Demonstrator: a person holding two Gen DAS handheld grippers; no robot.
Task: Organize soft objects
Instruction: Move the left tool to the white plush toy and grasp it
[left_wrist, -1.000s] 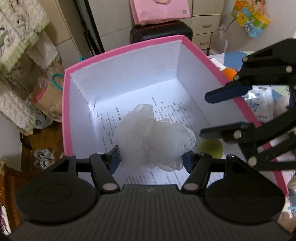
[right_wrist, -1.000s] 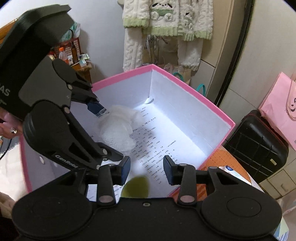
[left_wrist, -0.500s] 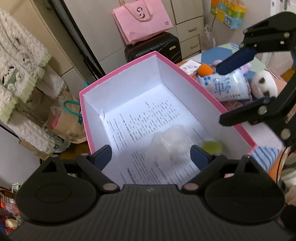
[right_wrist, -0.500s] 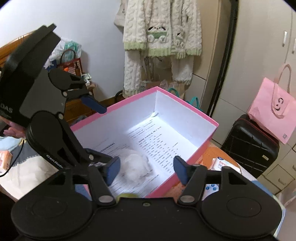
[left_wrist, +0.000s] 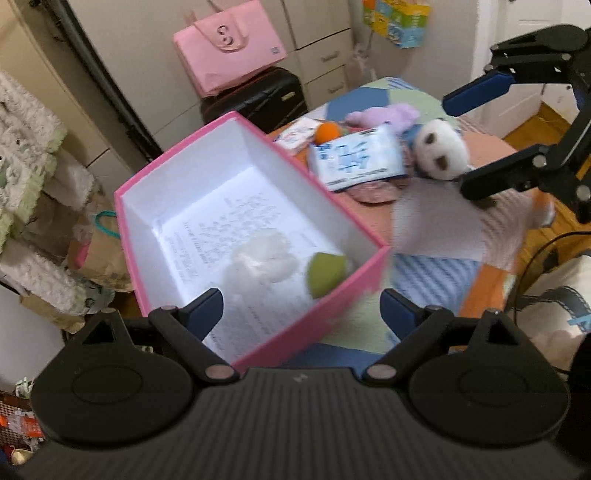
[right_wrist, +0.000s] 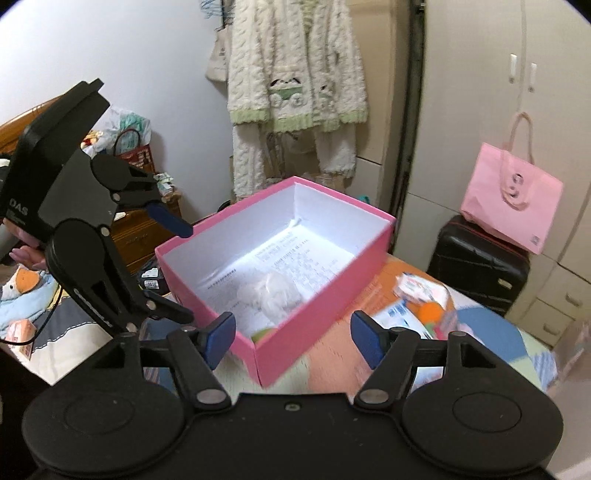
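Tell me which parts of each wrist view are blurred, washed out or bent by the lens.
Left wrist view: motion blur smears the pink box at its near corner, the green ball and the panda plush; the white mesh puff is nearly washed out against the bright paper. Right wrist view: the packets on the bed smear, the box floor glares white, and fisheye bends the wardrobe edges.

Black handheld tongs with blue pads

Left tongs (left_wrist: 301, 308) and right tongs (right_wrist: 291, 334) share ribbed black housings, round hinge discs and silver screws; white lettering marks the left one's side, a thin black cable trailing nearby.
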